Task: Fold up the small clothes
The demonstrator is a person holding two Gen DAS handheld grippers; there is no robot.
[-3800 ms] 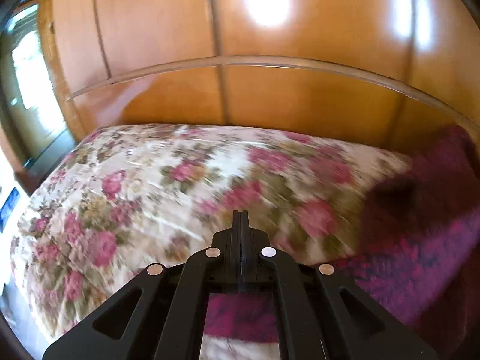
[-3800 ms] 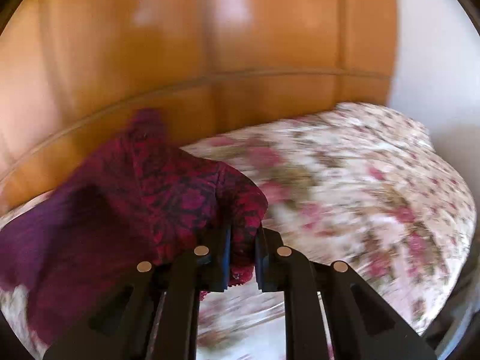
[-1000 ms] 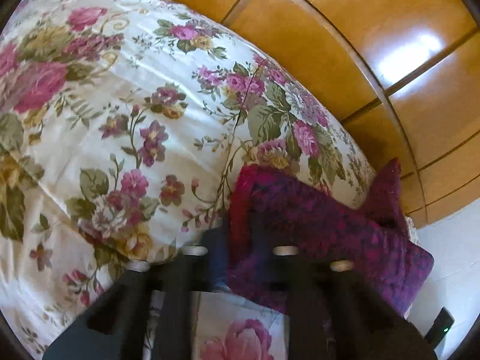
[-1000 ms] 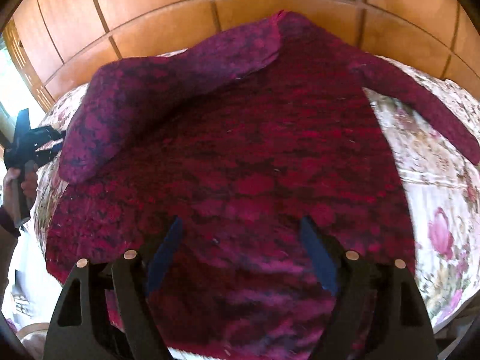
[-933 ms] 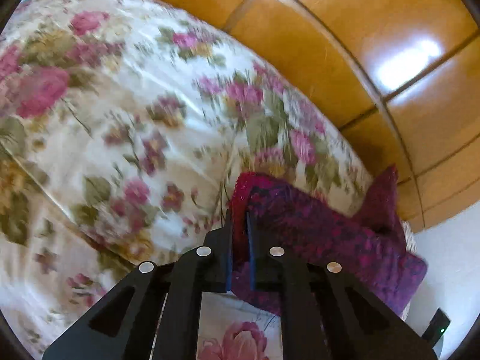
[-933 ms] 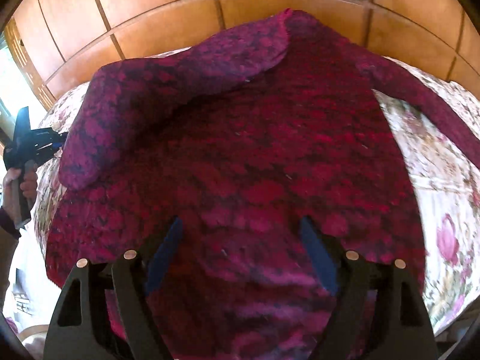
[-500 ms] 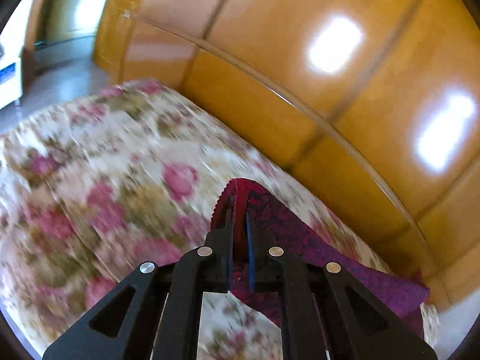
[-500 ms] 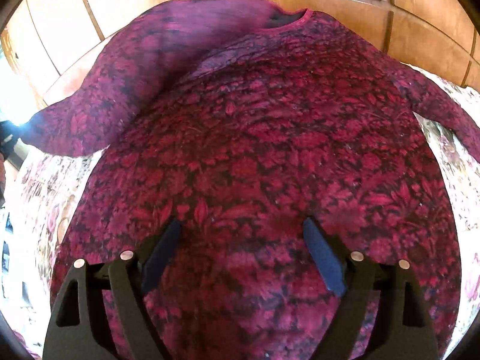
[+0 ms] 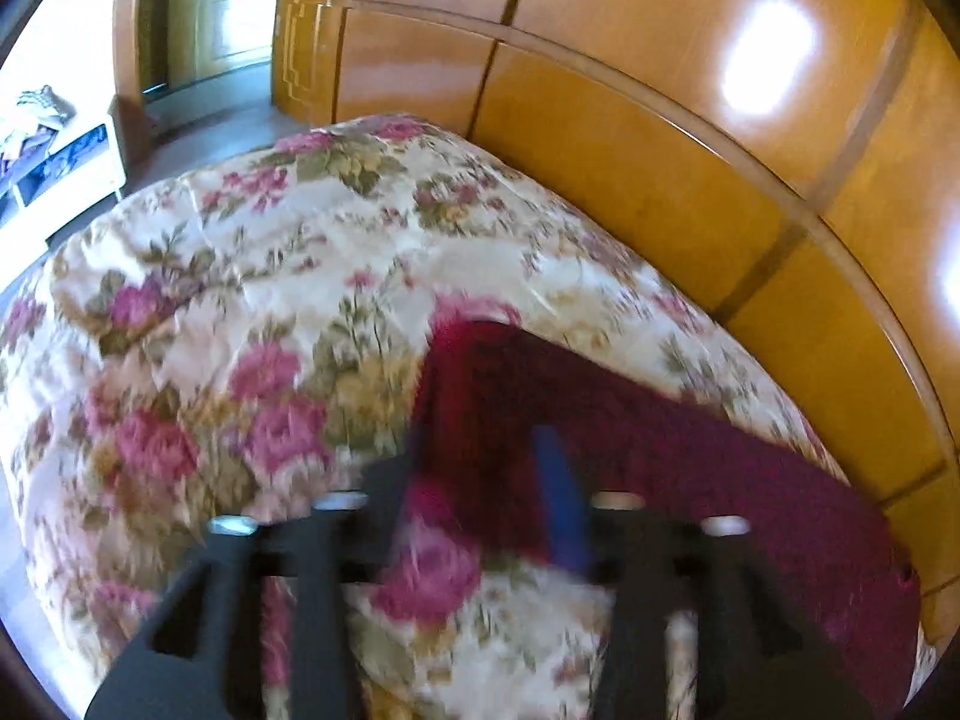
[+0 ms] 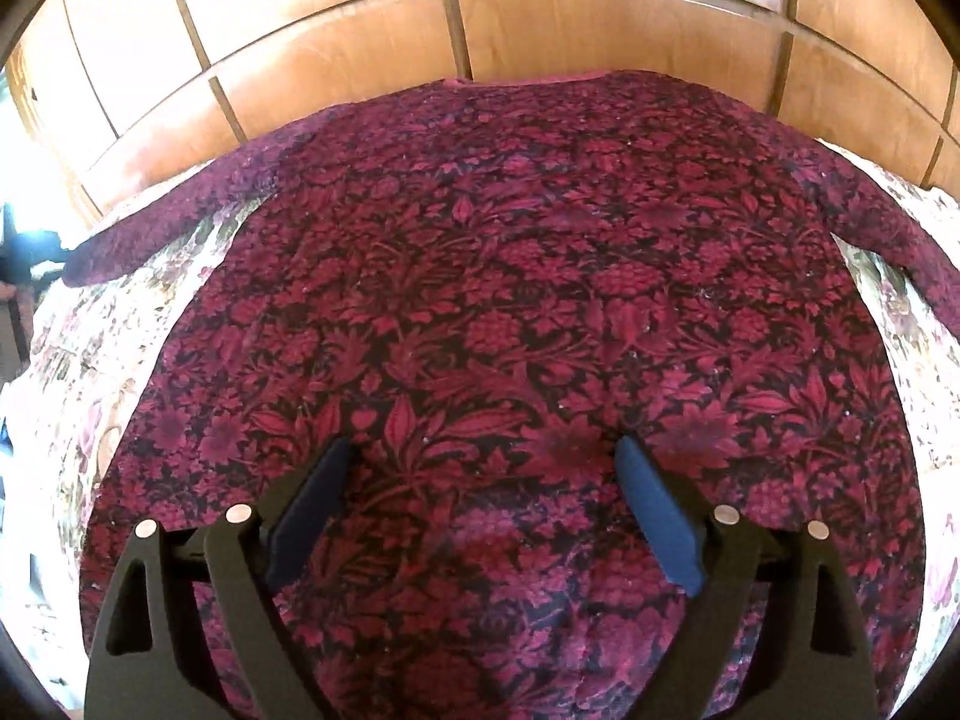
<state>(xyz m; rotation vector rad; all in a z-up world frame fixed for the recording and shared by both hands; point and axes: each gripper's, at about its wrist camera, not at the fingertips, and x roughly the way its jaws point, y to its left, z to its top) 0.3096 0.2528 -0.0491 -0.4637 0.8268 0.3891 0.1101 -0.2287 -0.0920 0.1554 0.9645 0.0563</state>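
One crimson sweater (image 10: 528, 312) lies spread flat across the floral bed (image 9: 252, 276), neck toward the headboard (image 10: 336, 30). The left claw (image 9: 486, 468) has just been opening, released beside one sleeve end; the right claw (image 10: 480, 480) hangs wide, holding nothing.

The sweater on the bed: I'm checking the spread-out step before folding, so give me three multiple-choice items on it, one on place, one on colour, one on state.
1. Where does the sweater lie?
A. on the floral bedspread
B. on a bare floor
C. inside a basket

2. What colour is the sweater?
A. plain white
B. dark red with a floral pattern
C. striped blue

3. How do the right gripper jaws stand?
A. shut on a sleeve
B. apart, above the sweater
C. out of view

Key: 1 A, bedspread shows on both sides of it; 2 B, red leaves and flowers cover it; 3 B, both blue pads stand wide apart with flat cloth beyond them.
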